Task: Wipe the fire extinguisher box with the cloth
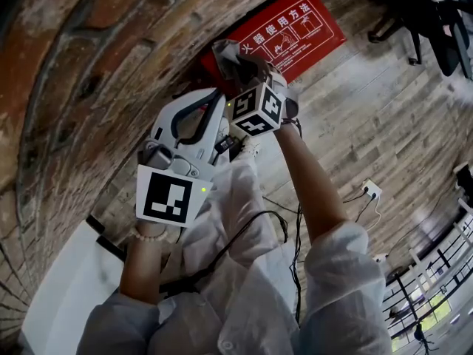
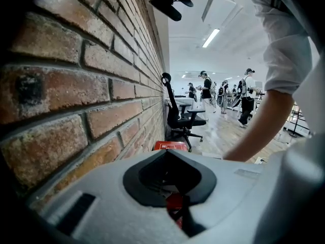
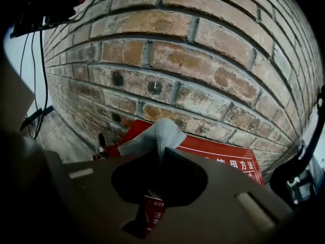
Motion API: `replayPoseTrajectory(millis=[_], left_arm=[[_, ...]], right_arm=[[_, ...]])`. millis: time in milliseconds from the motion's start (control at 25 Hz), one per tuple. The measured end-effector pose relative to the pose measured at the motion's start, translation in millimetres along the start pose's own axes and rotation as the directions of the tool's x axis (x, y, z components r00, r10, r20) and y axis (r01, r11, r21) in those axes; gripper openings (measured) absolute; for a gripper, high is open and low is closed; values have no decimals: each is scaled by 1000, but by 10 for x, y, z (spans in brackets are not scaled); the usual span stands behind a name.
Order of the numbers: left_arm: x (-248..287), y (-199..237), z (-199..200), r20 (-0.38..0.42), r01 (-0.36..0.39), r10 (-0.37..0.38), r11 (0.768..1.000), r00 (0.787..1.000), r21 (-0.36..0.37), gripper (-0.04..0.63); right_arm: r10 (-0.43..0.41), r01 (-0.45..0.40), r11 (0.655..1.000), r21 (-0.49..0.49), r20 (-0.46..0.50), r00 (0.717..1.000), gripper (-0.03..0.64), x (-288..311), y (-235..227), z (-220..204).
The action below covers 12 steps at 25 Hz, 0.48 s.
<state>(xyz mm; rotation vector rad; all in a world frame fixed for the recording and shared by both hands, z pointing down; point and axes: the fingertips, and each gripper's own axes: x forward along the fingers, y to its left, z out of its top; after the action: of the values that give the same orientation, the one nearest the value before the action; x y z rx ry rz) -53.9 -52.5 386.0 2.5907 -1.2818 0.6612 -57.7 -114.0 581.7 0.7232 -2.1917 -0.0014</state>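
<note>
The red metal fire extinguisher box with white printed characters (image 1: 299, 26) sits on the wooden plank floor (image 1: 377, 124), its back edge against the foot of the red brick wall (image 3: 177, 60). The right gripper (image 3: 161, 151) is clamped on a grey woven cloth (image 3: 155, 135). The cloth's free fold sticks out past the jaw tips and hangs over the end of the box's face away from the printing, though whether it is pressed to the metal I cannot tell. The left gripper (image 2: 168, 152) hangs back beside the wall, short of the box, with its jaws together and nothing between them. I judge the wiping to be at or near its start. The cloth is in hand and at the box, but no wiped streak shows, and the whole printed stretch of the face lies beyond the cloth.
</note>
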Motion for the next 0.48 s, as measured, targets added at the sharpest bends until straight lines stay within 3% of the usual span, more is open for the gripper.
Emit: replayPoseTrajectory(millis=[480], left_arm=[[-30, 39, -33, -10, -6, 6, 1000, 1000, 0, -3]], right_arm=[[74, -70, 994, -89, 47, 996, 23, -53, 389, 90]])
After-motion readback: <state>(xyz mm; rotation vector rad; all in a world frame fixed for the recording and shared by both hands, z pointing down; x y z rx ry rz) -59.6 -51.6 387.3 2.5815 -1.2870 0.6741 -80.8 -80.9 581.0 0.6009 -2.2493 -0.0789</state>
